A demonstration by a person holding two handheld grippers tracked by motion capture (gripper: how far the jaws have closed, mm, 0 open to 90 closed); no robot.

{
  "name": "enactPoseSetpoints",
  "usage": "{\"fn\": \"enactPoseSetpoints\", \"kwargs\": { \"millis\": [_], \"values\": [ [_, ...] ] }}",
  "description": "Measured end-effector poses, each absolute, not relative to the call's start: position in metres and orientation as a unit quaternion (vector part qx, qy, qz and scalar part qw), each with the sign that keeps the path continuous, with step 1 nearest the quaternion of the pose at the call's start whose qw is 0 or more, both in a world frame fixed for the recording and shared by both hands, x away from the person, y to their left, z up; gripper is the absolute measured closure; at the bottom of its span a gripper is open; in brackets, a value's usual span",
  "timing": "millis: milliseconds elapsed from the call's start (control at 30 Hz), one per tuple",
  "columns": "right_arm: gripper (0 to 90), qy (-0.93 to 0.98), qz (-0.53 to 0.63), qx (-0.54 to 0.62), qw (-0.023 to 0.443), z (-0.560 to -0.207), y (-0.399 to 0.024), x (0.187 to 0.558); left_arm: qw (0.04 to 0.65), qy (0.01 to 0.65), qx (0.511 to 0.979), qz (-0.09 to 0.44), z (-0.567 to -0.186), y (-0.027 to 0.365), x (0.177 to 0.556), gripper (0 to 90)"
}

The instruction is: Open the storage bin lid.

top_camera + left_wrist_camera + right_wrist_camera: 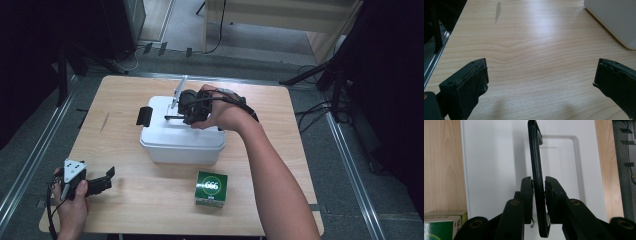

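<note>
While the right gripper (539, 186) hovers over the lid of the white box (182, 137), its jaws stand clamped on the black handle (537, 170), whose thin bar runs straight up between the pads in the right gripper view. The handle's long axis lies along the line of the jaws, so it is taken edge-on, with the handle raised on its hinge above a shallow recess in the lid. From above, the right hand (222, 112) sits at the middle of the lid, toward the far edge of the tabletop (150, 210), and a black latch (144, 115) shows on the box's left end. The right hand is plainly the nearer one; any lift or pull would seem to go upward from the lid. The left gripper (107, 179) rests near the near left corner of the tabletop, jaws spread wide and holding nothing, well apart from the box, which lies ahead of it and to its right. A green carton (211, 189) stands near the near edge, just in front of the box, and its label reads "666" in white; the smaller print is too fine to make out.
</note>
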State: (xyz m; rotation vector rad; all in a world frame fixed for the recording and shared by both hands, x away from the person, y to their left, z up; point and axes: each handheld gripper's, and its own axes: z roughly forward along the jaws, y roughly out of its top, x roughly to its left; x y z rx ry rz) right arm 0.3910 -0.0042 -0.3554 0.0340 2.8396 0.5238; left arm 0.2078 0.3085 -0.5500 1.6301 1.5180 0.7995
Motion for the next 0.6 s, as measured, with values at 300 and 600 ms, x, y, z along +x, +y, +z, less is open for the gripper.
{"fn": "enactPoseSetpoints", "kwargs": {
  "millis": [300, 600],
  "values": [
    [85.1, 0.973, 0.179, -0.008, 0.143, -0.355, -0.002, 0.398, 0.382, 0.595, 0.635, 0.31, -0.55, 0.309, 0.208, 0.0],
    [85.4, 0.968, 0.194, -0.015, 0.159, -0.342, -0.009, 0.397, 0.382, 0.596, 0.635, 0.309, -0.55, 0.309, 0.209, 0.0]
  ]
}}
